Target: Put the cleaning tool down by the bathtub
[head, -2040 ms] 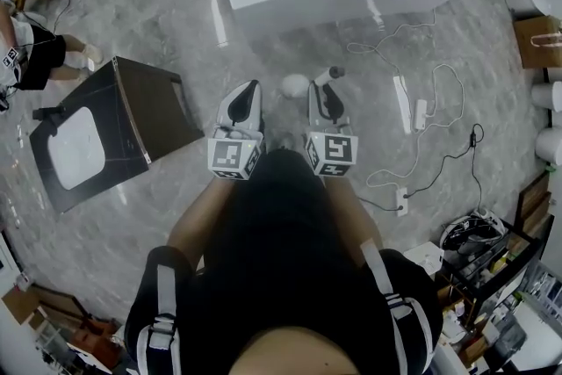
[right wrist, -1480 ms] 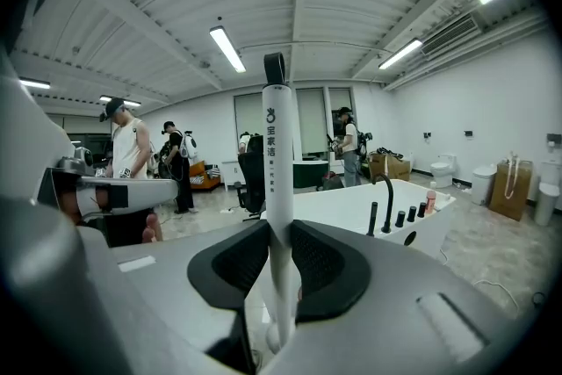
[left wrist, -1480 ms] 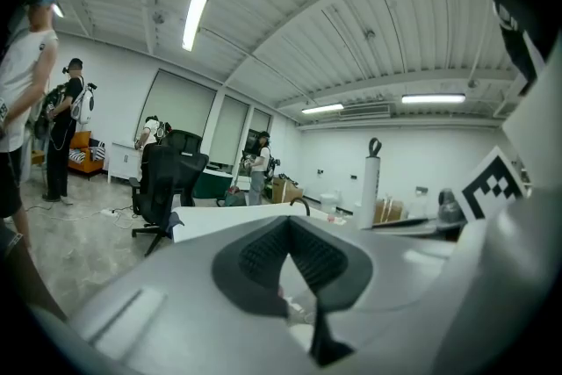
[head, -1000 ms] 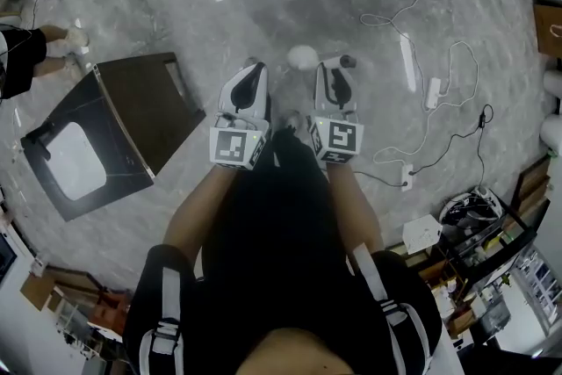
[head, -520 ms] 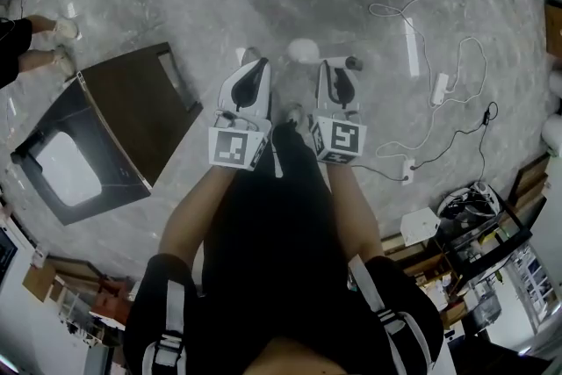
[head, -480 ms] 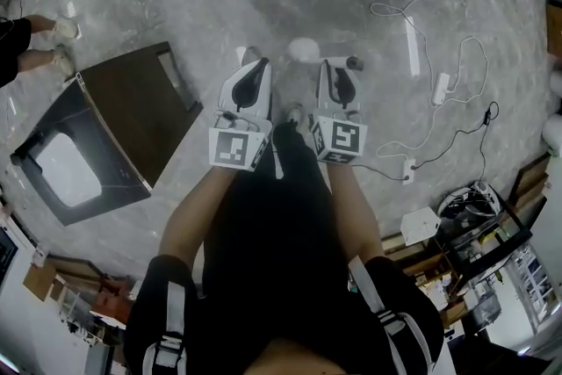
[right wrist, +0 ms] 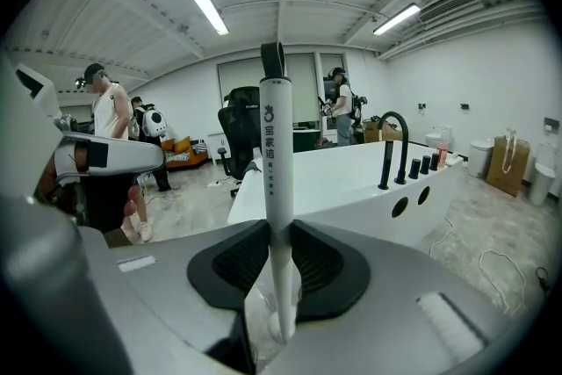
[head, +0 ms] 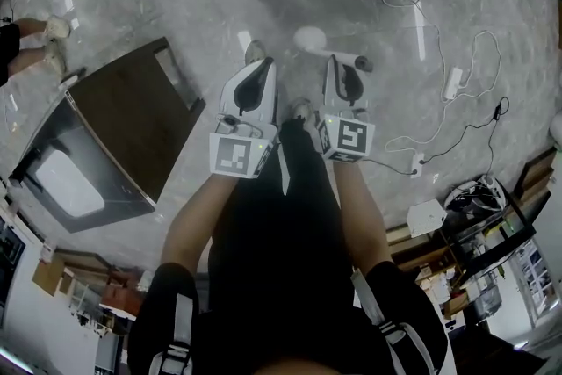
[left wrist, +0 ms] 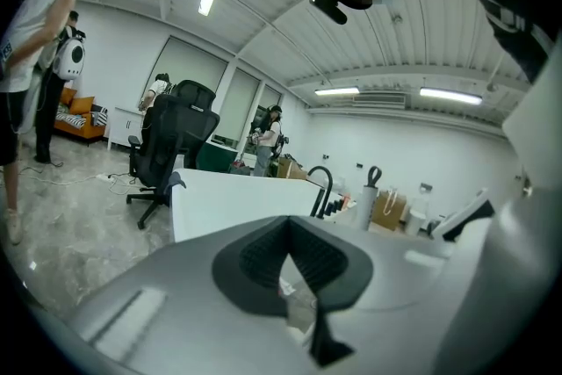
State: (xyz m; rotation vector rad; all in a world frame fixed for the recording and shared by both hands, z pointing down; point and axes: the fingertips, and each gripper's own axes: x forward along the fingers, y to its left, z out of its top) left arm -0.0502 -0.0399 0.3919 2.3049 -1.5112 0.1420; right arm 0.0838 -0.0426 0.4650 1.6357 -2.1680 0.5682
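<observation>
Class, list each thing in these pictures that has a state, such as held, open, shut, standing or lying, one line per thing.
Left gripper: shut, nothing between its jaws.
Right gripper: shut on the cleaning tool's handle.
Cleaning tool: held, not yet put down.
Bathtub: standing on the floor ahead.
Dark cabinet: lying on the floor.
Cable: trailing loose across the floor.

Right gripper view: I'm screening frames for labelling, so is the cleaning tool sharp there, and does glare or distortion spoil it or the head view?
Right gripper view: the cleaning tool is sharp and its print shows clearly; fisheye distortion bows the bathtub and blackens the corners. Head view: bright streaks of light glare on the glossy floor; the picture is slightly soft and its edges curve.
</observation>
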